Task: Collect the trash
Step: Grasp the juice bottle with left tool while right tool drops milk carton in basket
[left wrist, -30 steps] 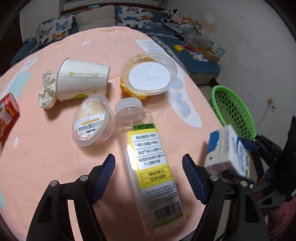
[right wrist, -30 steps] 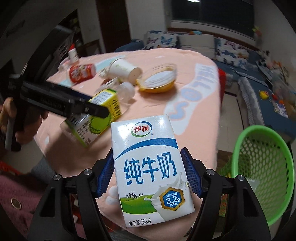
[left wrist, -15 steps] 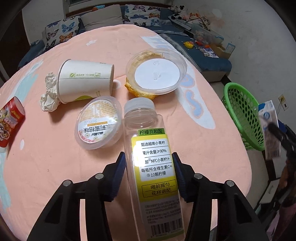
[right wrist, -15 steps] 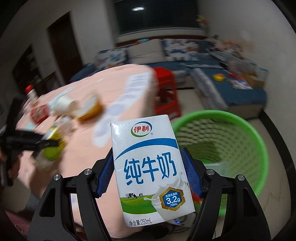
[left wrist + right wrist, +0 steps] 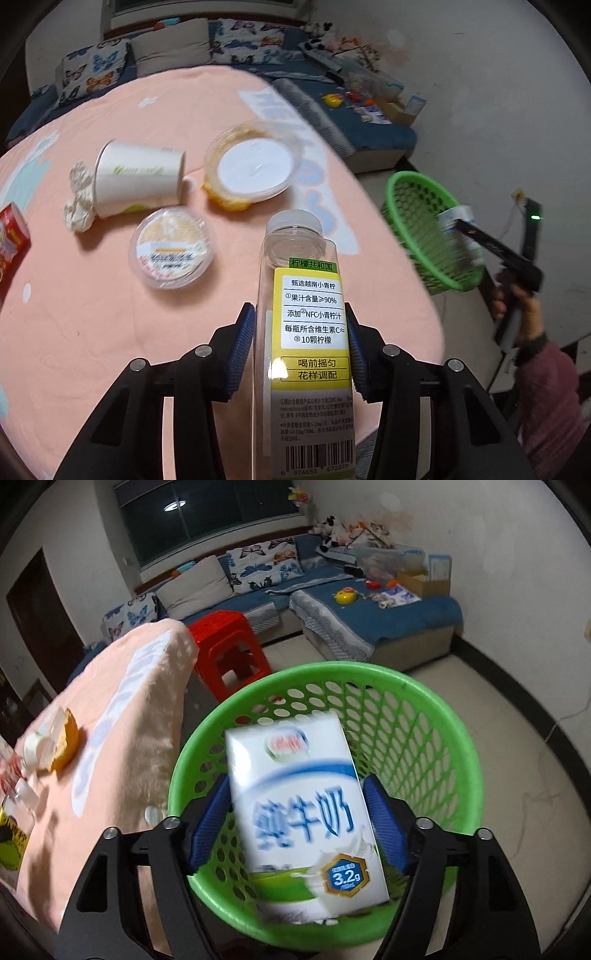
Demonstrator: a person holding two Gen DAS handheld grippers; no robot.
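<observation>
My left gripper [image 5: 300, 343] is shut on a clear plastic bottle [image 5: 303, 332] with a yellow-green label, lifted over the pink table [image 5: 92, 332]. My right gripper [image 5: 297, 823] is over the green mesh basket [image 5: 424, 701]. Its jaws stand apart from the white and blue milk carton [image 5: 303, 812], which is blurred and tilted between them above the basket. In the left wrist view the right gripper [image 5: 460, 236] and the carton [image 5: 456, 218] show at the green basket [image 5: 417, 206] to the right of the table.
On the table lie a tipped white paper cup [image 5: 136, 181] with crumpled tissue [image 5: 77, 203], a small sealed cup [image 5: 171, 251], a clear lidded bowl [image 5: 255, 170] and a red can [image 5: 11, 236]. A red stool [image 5: 229, 646] stands behind the basket, a blue sofa [image 5: 388, 620] beyond.
My right gripper swung from the table to above the basket and its jaws opened off the milk carton. My left gripper closed on the bottle and lifted it.
</observation>
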